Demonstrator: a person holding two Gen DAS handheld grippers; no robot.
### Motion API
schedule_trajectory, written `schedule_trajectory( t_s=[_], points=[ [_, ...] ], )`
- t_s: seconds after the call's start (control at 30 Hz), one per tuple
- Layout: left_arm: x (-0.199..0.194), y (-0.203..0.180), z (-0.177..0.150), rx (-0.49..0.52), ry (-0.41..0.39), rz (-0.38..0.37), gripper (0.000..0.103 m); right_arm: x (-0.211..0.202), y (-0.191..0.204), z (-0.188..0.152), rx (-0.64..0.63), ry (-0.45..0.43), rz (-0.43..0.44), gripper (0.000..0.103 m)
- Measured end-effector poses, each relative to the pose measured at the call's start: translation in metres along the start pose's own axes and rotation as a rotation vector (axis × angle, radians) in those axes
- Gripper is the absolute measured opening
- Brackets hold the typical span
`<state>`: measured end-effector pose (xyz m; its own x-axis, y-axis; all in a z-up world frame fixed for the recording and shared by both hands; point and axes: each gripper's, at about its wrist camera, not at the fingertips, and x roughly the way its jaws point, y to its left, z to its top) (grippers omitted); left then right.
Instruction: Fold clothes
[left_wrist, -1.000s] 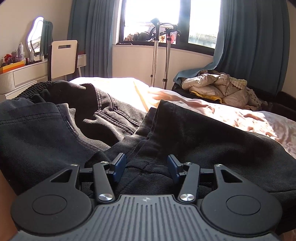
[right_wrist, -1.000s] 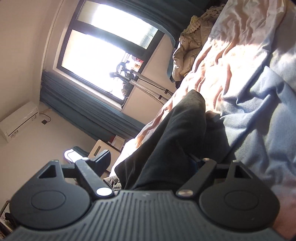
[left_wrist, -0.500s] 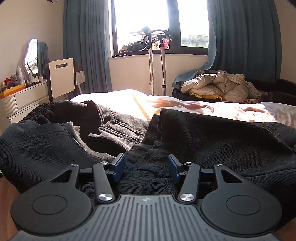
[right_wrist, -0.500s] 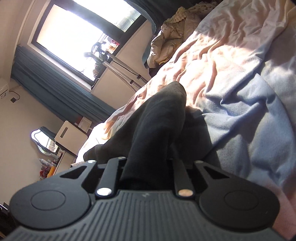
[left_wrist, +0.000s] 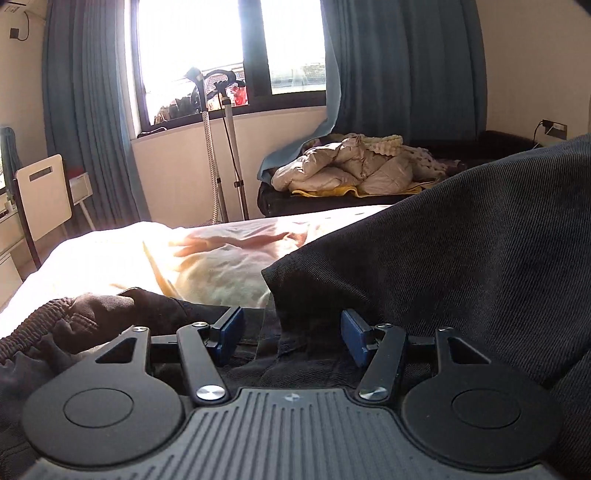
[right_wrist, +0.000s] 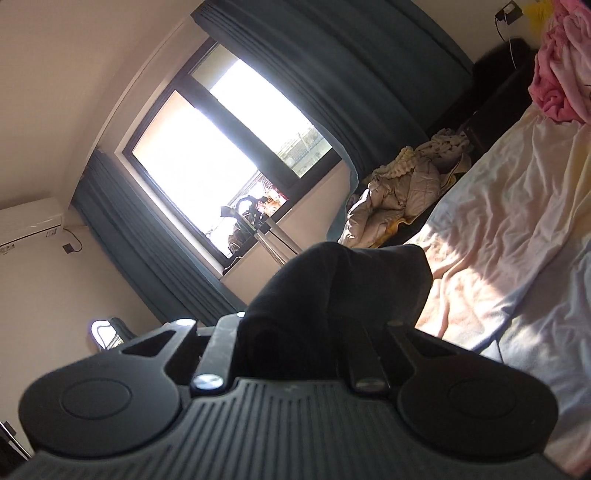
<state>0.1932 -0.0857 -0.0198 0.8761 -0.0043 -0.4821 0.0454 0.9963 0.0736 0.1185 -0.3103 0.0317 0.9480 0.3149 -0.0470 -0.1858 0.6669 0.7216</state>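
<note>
A pair of black trousers lies on the bed, one leg raised across the right of the left wrist view, its elastic waistband at lower left. My left gripper is open, its blue pads either side of the black cloth near the crotch. My right gripper is shut on a bunched fold of the black trousers and holds it lifted above the bed; its fingertips are hidden by the cloth.
The bed sheet is pale pink and cream, also in the right wrist view. A beige padded jacket lies on a dark bench by the window. A garment steamer stand, white chair and pink cloth stand around.
The right gripper closed on the trouser leg and lifted it, swinging it up and over. The left gripper stayed open while the waistband part dropped lower in its view.
</note>
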Motion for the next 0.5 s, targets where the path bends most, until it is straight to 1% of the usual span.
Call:
schedule_trajectory(
  t_s=[0.07, 0.13, 0.23, 0.3, 0.33, 0.43, 0.47, 0.5],
  points=[
    [0.001, -0.029, -0.004, -0.033, 0.011, -0.079, 0.062, -0.019, -0.012, 0.019, 0.031, -0.078, -0.019, 0.016],
    [0.002, -0.060, -0.009, -0.048, 0.021, -0.133, 0.062, -0.037, -0.023, 0.034, 0.025, -0.148, -0.059, 0.016],
    [0.009, -0.102, -0.024, -0.075, 0.047, -0.220, 0.062, -0.060, -0.038, 0.049, 0.009, -0.228, -0.113, 0.016],
    [0.017, -0.119, -0.037, -0.103, 0.083, -0.271, 0.062, -0.070, -0.046, 0.055, -0.017, -0.264, -0.148, 0.016],
    [0.020, -0.124, -0.043, -0.107, 0.099, -0.281, 0.062, -0.072, -0.049, 0.057, -0.036, -0.272, -0.168, 0.016],
    [0.024, -0.122, -0.051, -0.068, 0.106, -0.264, 0.064, -0.067, -0.059, 0.052, -0.080, -0.263, -0.209, 0.016],
    [0.023, -0.114, -0.050, -0.047, 0.102, -0.255, 0.069, -0.064, -0.062, 0.049, -0.088, -0.262, -0.209, 0.016],
    [0.019, -0.102, -0.046, -0.020, 0.094, -0.245, 0.073, -0.061, -0.062, 0.047, -0.104, -0.263, -0.206, 0.016]
  ],
)
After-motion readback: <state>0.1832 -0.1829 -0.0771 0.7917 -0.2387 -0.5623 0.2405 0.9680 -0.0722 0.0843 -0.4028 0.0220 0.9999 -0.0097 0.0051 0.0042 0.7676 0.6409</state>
